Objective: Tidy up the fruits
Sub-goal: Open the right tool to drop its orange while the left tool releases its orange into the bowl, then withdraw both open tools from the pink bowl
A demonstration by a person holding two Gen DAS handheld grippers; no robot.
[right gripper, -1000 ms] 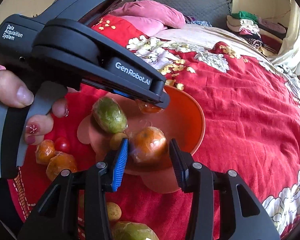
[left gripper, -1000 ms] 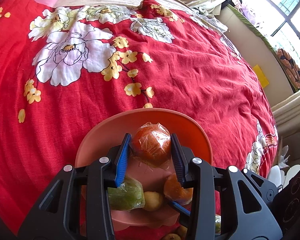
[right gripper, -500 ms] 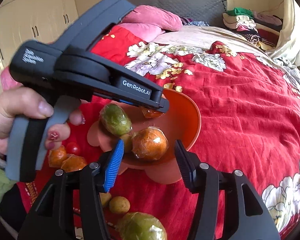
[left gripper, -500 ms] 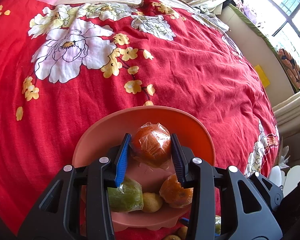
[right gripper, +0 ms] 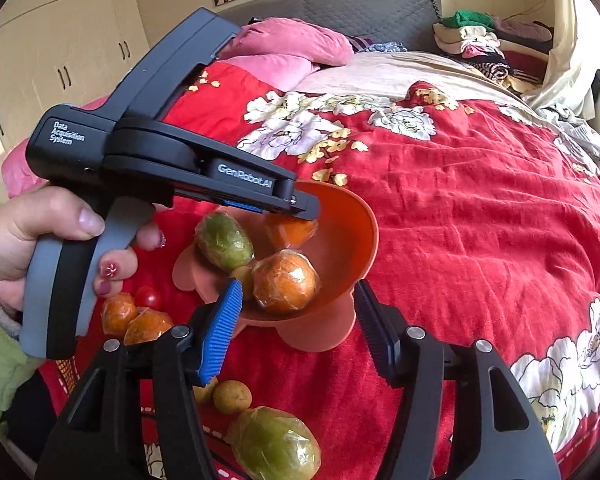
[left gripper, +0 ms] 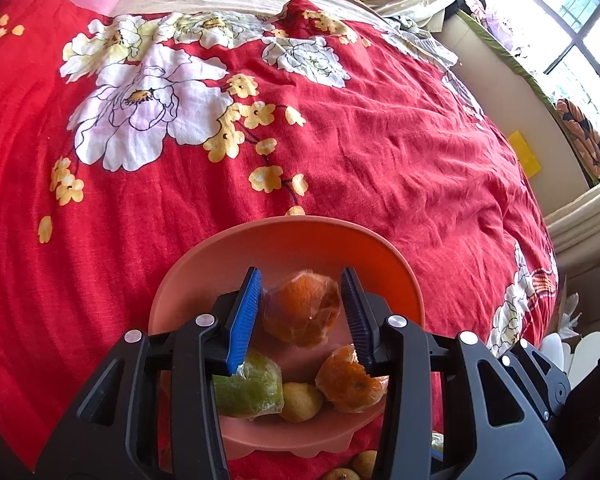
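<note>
An orange bowl sits on the red bedspread. My left gripper has opened; a plastic-wrapped orange is blurred between its jaws, low over the bowl, and also shows under that gripper in the right wrist view. In the bowl lie a wrapped green fruit, a small yellow fruit and another wrapped orange. My right gripper is open and empty, just in front of the bowl.
Loose fruit lies on the bedspread near me: two wrapped oranges, a cherry tomato, a small yellow fruit and a wrapped green fruit. Pink pillows and folded clothes are at the bed's far end.
My left gripper opened and its wrapped orange dropped toward the bowl. My right gripper let go of the other orange, opened wide and drew back from the bowl.
</note>
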